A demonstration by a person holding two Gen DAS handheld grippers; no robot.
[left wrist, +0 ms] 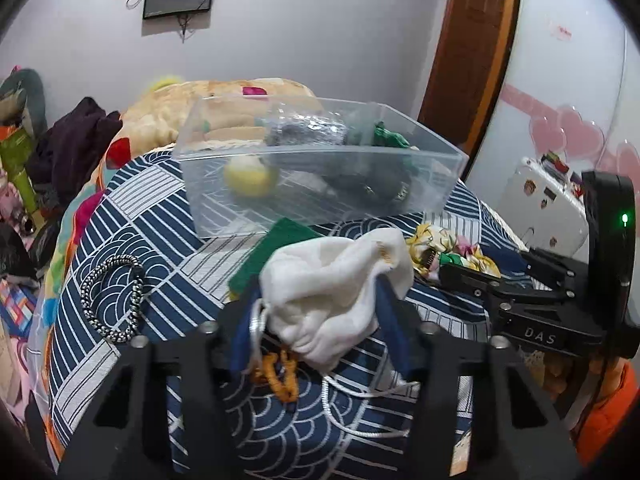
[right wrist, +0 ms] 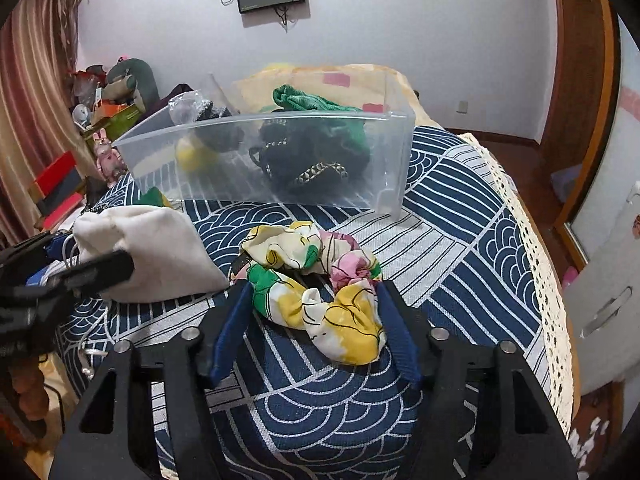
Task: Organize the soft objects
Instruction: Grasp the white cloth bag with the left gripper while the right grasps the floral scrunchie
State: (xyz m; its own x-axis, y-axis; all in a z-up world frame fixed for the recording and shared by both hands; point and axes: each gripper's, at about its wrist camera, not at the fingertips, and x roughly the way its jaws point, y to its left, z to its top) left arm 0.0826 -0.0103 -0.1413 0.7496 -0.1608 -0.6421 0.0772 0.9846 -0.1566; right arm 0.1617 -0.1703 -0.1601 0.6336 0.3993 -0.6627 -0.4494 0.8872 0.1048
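A clear plastic bin [left wrist: 320, 196] [right wrist: 280, 160] stands on the blue patterned bed cover and holds a yellow ball [left wrist: 250, 176], black items and a green cloth [right wrist: 316, 104]. My left gripper [left wrist: 318, 284] has its blue fingers closed around a white drawstring pouch [left wrist: 332, 280], also in the right wrist view [right wrist: 156, 248]. My right gripper [right wrist: 314, 288] is open, its fingers on either side of a floral scrunchie [right wrist: 316, 280] lying on the cover; the scrunchie also shows in the left wrist view [left wrist: 444, 248].
A green felt piece [left wrist: 272, 252] lies behind the pouch. A black-and-white braided band [left wrist: 112, 296] lies left on the cover. A pile of bedding [left wrist: 192, 108] sits behind the bin. Clutter lies to the left of the bed [right wrist: 100, 120].
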